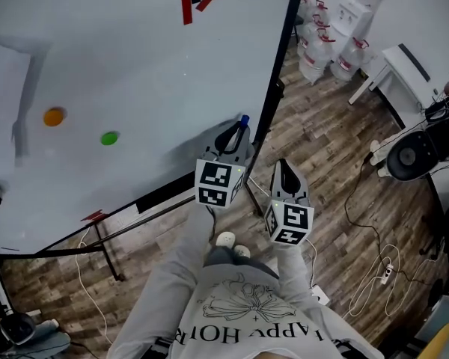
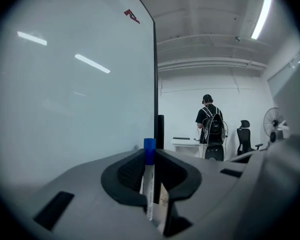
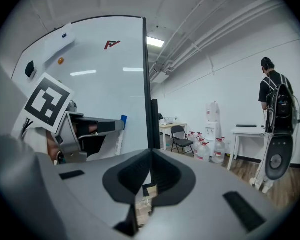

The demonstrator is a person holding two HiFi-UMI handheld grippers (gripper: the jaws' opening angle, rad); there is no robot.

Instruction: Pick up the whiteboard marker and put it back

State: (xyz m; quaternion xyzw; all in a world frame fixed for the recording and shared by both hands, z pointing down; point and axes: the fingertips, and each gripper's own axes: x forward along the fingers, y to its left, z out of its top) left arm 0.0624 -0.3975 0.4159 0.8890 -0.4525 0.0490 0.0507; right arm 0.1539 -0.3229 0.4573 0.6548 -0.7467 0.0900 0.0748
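One whiteboard (image 1: 135,58) bears two round magnets at nine o'clock: an orange magnet (image 1: 54,117), a green magnet (image 1: 109,137). There is one whiteboard marker (image 1: 243,123). Two grippers show: left gripper (image 1: 238,132), right gripper (image 1: 282,165). At one o'clock stand perhaps five water jugs (image 1: 314,62), crowded together. One fan (image 1: 409,155) sits at three o'clock.

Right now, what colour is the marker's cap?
Blue cap on the marker, clearest in the left gripper view.

Whiteboard (image 1: 135,66) face close beside your left gripper (image 1: 236,133); black frame edge (image 1: 275,58) ahead; open floor (image 1: 329,118) rightward, cables (image 1: 374,275) trailing.
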